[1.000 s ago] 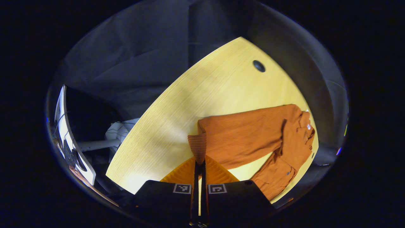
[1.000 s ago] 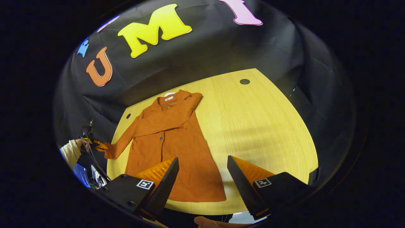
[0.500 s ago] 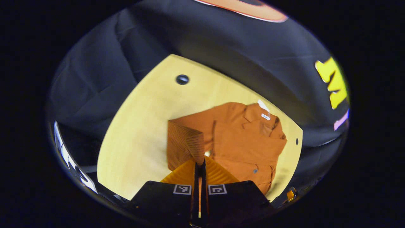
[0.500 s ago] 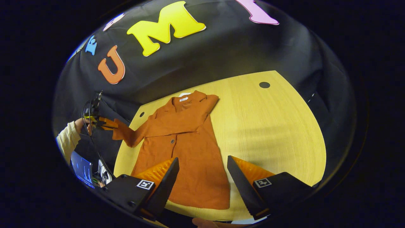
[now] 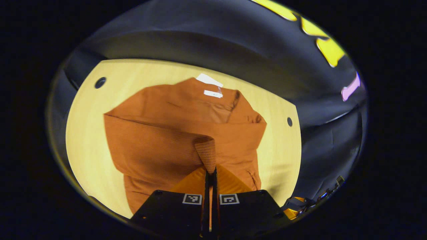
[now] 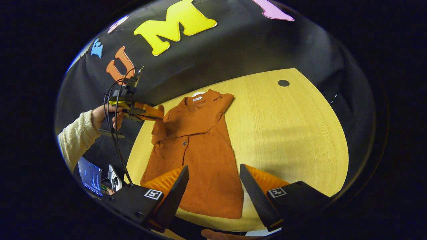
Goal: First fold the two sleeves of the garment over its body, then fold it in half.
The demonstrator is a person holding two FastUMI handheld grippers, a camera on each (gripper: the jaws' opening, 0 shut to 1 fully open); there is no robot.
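Note:
An orange button-front garment (image 6: 196, 156) lies flat on the wooden table (image 6: 287, 133), collar toward the far wall. One sleeve (image 6: 200, 121) lies folded across its chest. The other sleeve's cuff (image 5: 206, 155) is pinched in my left gripper (image 5: 210, 173), which is shut on it and holds it lifted above the garment's body (image 5: 150, 146). In the right gripper view that left gripper (image 6: 160, 113) hangs over the garment's left shoulder, held by a hand (image 6: 106, 115). My right gripper (image 6: 213, 186) stands open above the hem, nothing between its fingers.
The table has round cable holes (image 6: 283, 83) (image 5: 100, 82) near its corners. Off the table's left edge sits a lit screen (image 6: 89, 176), with cables (image 6: 115, 133) hanging from the left gripper. A cream sleeve (image 6: 75, 138) covers the person's arm.
My left gripper has carried the cuff up and inward from the table's left side to over the garment's body. The right gripper has barely moved and stays open.

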